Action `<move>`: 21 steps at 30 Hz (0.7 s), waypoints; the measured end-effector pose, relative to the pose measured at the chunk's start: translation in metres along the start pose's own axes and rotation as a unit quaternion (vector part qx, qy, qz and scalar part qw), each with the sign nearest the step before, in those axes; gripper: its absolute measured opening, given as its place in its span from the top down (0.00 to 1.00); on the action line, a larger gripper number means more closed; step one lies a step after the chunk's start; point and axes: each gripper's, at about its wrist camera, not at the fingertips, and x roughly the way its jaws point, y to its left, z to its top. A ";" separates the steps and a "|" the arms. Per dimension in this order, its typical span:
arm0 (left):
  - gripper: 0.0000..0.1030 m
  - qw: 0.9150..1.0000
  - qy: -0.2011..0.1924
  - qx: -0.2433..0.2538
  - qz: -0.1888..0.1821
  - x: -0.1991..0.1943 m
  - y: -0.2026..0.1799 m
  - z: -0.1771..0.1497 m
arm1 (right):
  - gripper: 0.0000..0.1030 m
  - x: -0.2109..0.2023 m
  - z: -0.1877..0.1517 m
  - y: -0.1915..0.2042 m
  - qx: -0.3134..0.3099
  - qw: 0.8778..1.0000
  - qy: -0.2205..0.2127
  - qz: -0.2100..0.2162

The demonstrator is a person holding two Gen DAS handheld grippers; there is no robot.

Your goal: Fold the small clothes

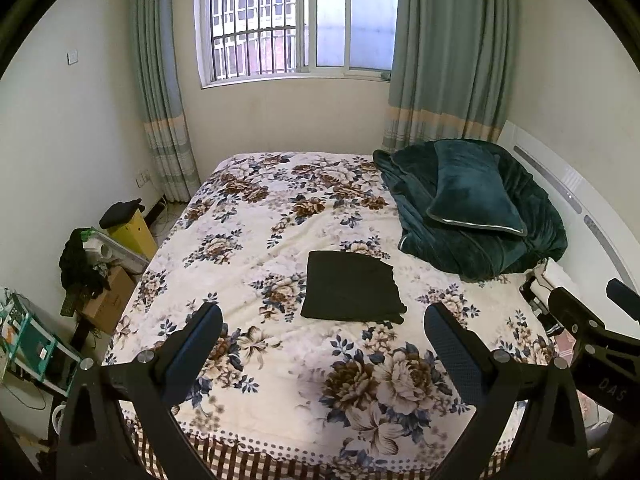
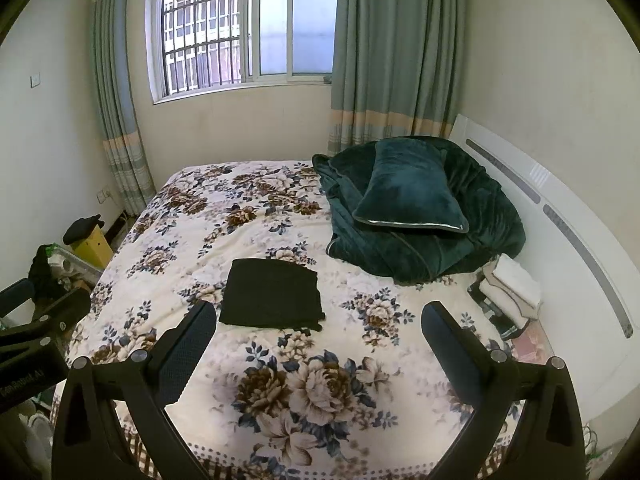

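Both grippers are just hanging over the near edge of the bed (image 1: pixel 248 412), holding nothing. Left gripper (image 1: pixel 324 312) has its jaws spread as wide as they go, right gripper (image 2: pixel 320 312) is wide open too. The dark garment (image 1: pixel 350 286) lies flat in a neat folded rectangle around the middle of the floral bedspread, clear of both. Teal blanket (image 1: pixel 500 240) with a pillow (image 1: pixel 472 196) on top sits bunched up by the headboard side.
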 end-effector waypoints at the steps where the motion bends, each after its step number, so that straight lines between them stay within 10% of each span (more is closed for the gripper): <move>1: 0.00 1.000 0.000 0.000 -0.001 0.000 0.000 0.000 | 0.00 0.000 0.000 0.000 0.000 1.000 0.000 0.000; 21: 0.00 1.000 -0.001 0.000 -0.002 -0.006 0.000 0.002 | 0.00 -0.005 -0.005 0.005 -0.002 1.000 0.001 0.005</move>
